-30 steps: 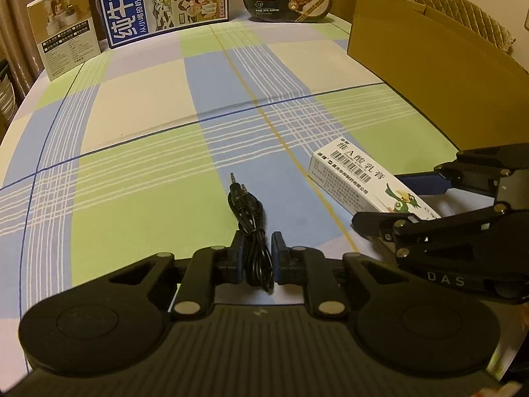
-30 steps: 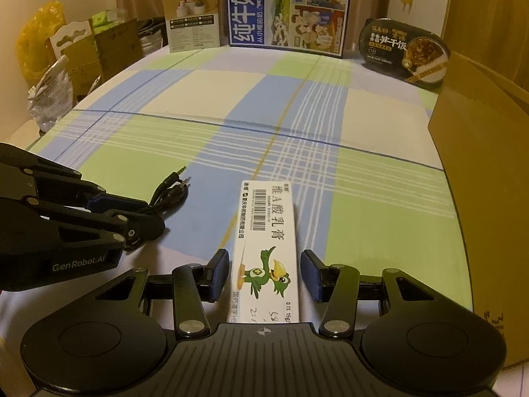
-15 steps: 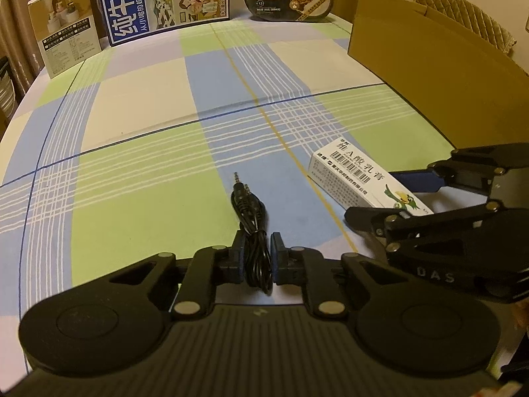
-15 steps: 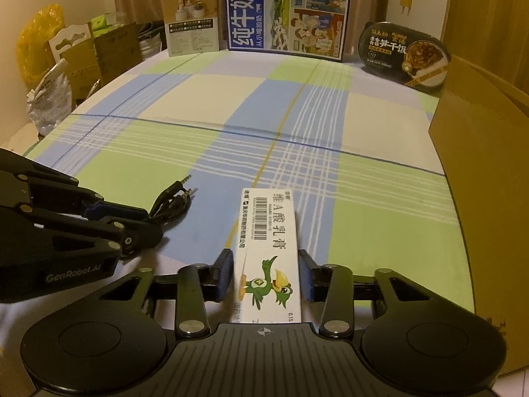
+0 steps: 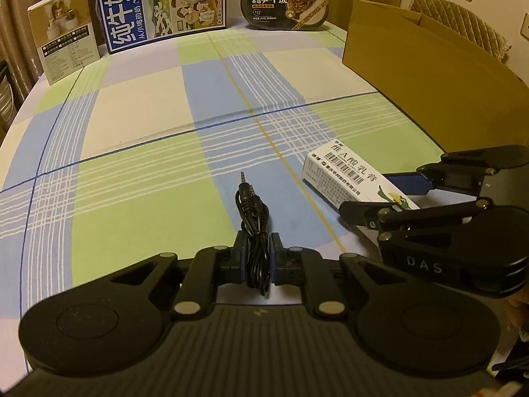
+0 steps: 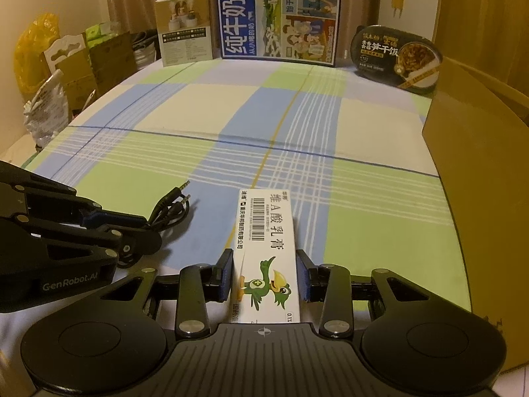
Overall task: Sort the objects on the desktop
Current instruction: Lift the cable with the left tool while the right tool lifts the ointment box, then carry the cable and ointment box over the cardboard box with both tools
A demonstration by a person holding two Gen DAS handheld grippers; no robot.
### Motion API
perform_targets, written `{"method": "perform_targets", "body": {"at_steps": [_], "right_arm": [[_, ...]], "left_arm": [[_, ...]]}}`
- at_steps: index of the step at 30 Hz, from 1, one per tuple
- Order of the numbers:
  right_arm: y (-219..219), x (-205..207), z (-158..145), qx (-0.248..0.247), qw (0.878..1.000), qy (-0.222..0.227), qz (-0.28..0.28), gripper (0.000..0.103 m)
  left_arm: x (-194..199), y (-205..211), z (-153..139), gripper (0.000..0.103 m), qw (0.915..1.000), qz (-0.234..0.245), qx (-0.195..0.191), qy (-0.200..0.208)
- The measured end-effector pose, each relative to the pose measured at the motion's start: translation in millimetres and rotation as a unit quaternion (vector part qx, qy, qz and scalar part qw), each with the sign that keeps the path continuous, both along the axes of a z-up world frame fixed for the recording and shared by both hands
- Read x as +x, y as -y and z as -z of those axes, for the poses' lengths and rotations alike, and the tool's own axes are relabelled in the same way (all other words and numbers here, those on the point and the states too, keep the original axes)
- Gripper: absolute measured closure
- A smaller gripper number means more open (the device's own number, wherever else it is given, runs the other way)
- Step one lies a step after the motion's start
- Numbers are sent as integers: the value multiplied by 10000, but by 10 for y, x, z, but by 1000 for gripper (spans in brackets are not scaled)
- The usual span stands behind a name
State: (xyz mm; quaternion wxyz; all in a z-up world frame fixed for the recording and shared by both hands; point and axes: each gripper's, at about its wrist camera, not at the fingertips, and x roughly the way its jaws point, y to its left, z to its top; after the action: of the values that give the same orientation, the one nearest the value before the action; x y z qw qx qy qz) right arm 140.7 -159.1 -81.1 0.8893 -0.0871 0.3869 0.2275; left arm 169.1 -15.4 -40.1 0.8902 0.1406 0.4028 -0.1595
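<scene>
A coiled black audio cable (image 5: 253, 218) with two jack plugs lies on the checked tablecloth. My left gripper (image 5: 257, 258) is shut on the cable's near end. A long white ointment box (image 6: 267, 241) with a green bird lies to its right, lengthwise between my right gripper's (image 6: 266, 278) pads, which stand at its two sides and look closed on it. The box (image 5: 350, 178) shows in the left wrist view with the right gripper (image 5: 396, 195) around its near end. The cable (image 6: 172, 205) and left gripper (image 6: 132, 231) show at the left of the right wrist view.
A large open cardboard box (image 5: 429, 76) stands along the table's right side. At the far edge stand a small beige box (image 5: 66, 33), a blue milk carton (image 5: 162, 3) and a dark instant-rice tub (image 5: 287, 3). Bags and cartons (image 6: 56, 76) sit beyond the left edge.
My left gripper closed from a narrow gap onto the cable. My right gripper closed in from a wide gap to the ointment box's sides.
</scene>
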Motion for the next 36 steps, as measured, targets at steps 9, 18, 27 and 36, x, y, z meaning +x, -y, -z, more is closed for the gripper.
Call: {"method": "perform_targets", "body": {"at_steps": [9, 18, 27, 36], "right_arm": [[40, -48, -99, 132, 9999, 96, 47, 68], [131, -125, -299, 248, 9994, 193, 166, 68], [400, -258, -603, 463, 9975, 282, 445, 68], [675, -370, -1001, 751, 9932, 543, 701, 68]], "left_arm": [[7, 22, -21, 94, 10000, 6, -63, -13], [-47, 60, -116, 94, 9999, 41, -21, 104], [-221, 158, -299, 94, 9995, -87, -150, 271], [-455, 404, -596, 94, 9983, -63, -326, 482]]}}
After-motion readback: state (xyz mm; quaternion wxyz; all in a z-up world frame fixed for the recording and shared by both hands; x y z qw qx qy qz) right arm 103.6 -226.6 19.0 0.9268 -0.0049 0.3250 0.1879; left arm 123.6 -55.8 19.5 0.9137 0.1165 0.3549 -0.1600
